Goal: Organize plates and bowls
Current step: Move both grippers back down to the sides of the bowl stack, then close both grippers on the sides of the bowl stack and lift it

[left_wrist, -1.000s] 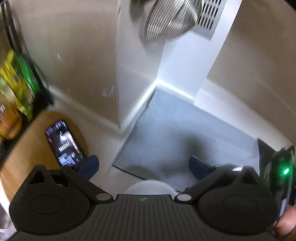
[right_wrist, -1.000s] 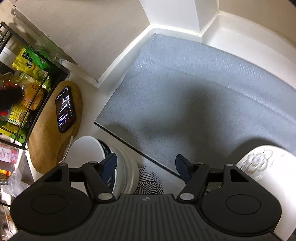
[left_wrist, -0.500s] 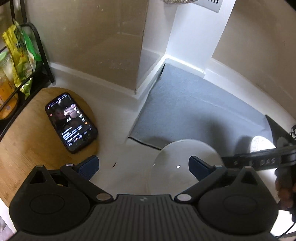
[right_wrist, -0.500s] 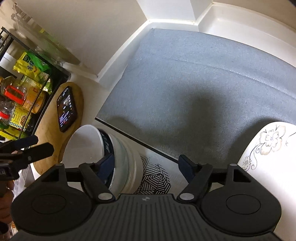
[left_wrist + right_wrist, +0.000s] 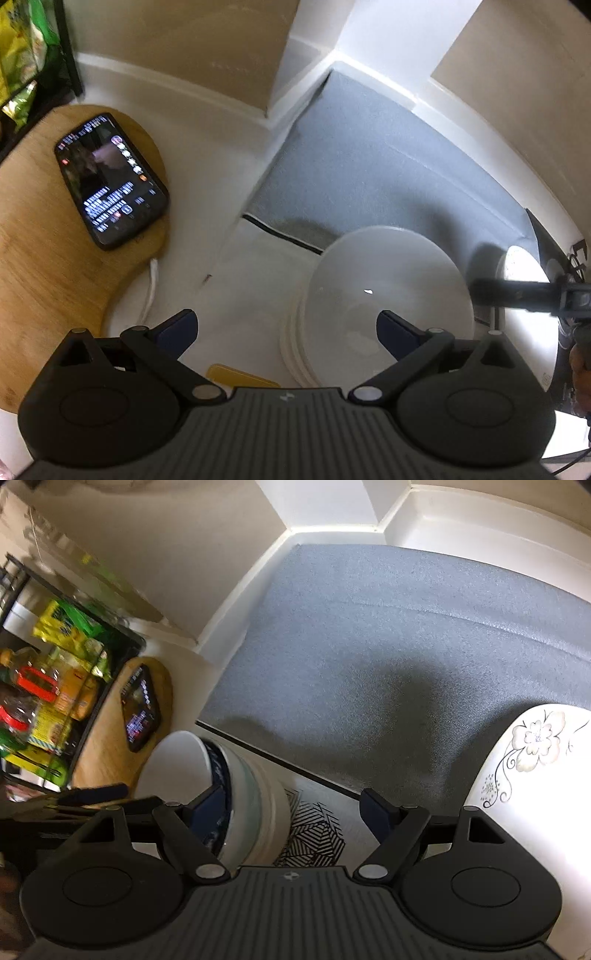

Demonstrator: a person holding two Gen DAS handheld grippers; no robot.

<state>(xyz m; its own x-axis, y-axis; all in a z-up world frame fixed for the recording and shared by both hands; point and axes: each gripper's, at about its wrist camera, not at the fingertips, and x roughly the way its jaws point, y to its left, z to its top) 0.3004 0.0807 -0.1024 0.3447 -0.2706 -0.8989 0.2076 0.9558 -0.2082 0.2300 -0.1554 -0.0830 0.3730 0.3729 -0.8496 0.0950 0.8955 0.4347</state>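
A stack of white bowls (image 5: 388, 295) sits on the white counter, also shown in the right wrist view (image 5: 255, 805). My left gripper (image 5: 286, 326) is open and empty, low over the counter, its right finger above the top bowl. My right gripper (image 5: 295, 808) is open and empty, its left finger at the stack's rim. A white plate with a flower print (image 5: 524, 794) lies at the right, partly under the right gripper; a part of it shows in the left wrist view (image 5: 524, 266).
A grey mat (image 5: 388, 664) covers the far counter up to the wall corner. A phone (image 5: 110, 181) lies on a wooden board (image 5: 44, 258) at the left, beside a black rack of food packets (image 5: 44, 686). A patterned mat (image 5: 314, 834) lies by the stack.
My left gripper has tilted down and moved toward the bowl stack, which now fills more of its view. My right gripper has shifted slightly. Both stay open.
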